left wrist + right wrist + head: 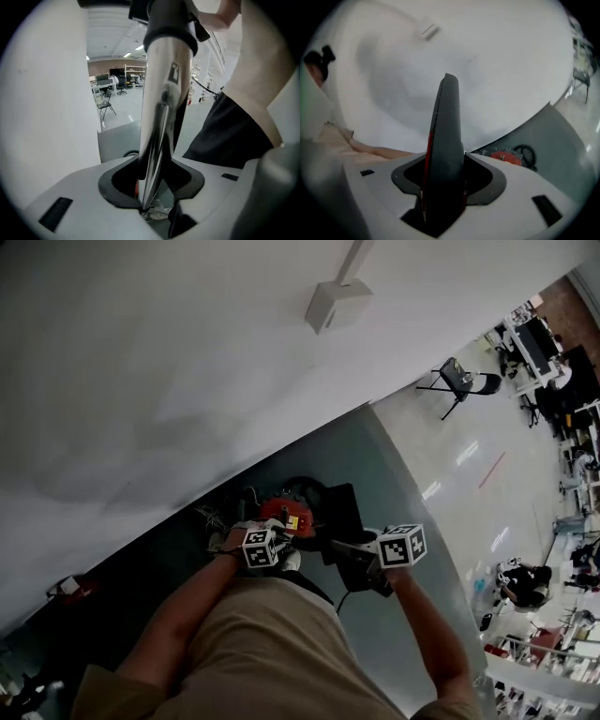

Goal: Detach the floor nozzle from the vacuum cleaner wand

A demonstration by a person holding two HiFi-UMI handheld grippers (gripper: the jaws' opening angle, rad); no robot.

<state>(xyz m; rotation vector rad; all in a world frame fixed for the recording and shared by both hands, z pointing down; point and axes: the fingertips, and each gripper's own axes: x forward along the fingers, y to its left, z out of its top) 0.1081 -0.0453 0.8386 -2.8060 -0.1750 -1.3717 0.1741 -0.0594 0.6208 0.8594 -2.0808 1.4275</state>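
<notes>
My left gripper (152,185) is shut on the shiny metal vacuum wand (164,93), which runs up between its jaws to a dark collar (171,33). A dark grey floor nozzle (445,131) with a red stripe stands on edge between the jaws of my right gripper (443,187), which is shut on it. In the head view both grippers sit close together above the red vacuum body (289,514): left gripper (281,535), right gripper (361,557). The black nozzle (342,507) lies between them. The joint between wand and nozzle is hidden.
A grey floor mat (375,456) lies along a white wall (141,352) with a small box (336,304) mounted on it. Black cables (527,152) coil by the red vacuum body (505,157). A folding chair (459,381) and desks (539,343) stand farther off.
</notes>
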